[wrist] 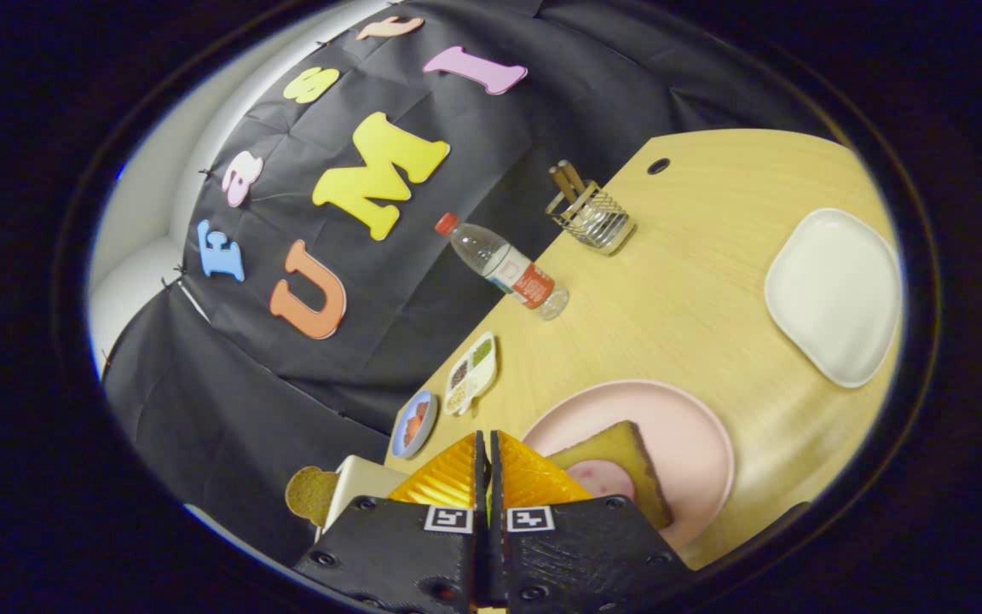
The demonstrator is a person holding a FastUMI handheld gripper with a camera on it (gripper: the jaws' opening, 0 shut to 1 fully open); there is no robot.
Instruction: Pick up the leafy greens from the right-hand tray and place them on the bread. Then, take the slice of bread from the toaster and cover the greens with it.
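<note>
Fingers (486, 465) of the gripper (488, 443) sit pressed together, ribbed faces nearly touching, with only a thin sliver of something greenish in the seam; whether leafy greens are pinched there cannot be told. Just beside them lies the slice of bread (623, 460), a thick spongy square with a dark crust and a round pink slice on top, resting on a smooth pink round plate (696, 443). On the other side of the fingers, a pale toaster (363, 486) at the table edge shows a rounded brown slice (310, 493) poking out. Beyond the fingertips, along the edge of the light wooden table (670, 307), stand a small blue dish (414, 424) with reddish contents and a white divided dish (471, 373) of seeds and greenish bits. Farther on, a clear plastic bottle (504, 269) with a red cap and label stands, then a wire holder (595, 217) with two brown sticks. Well apart from the pink plate lies a white rounded-square tray (836, 294), glossy and bare.
</note>
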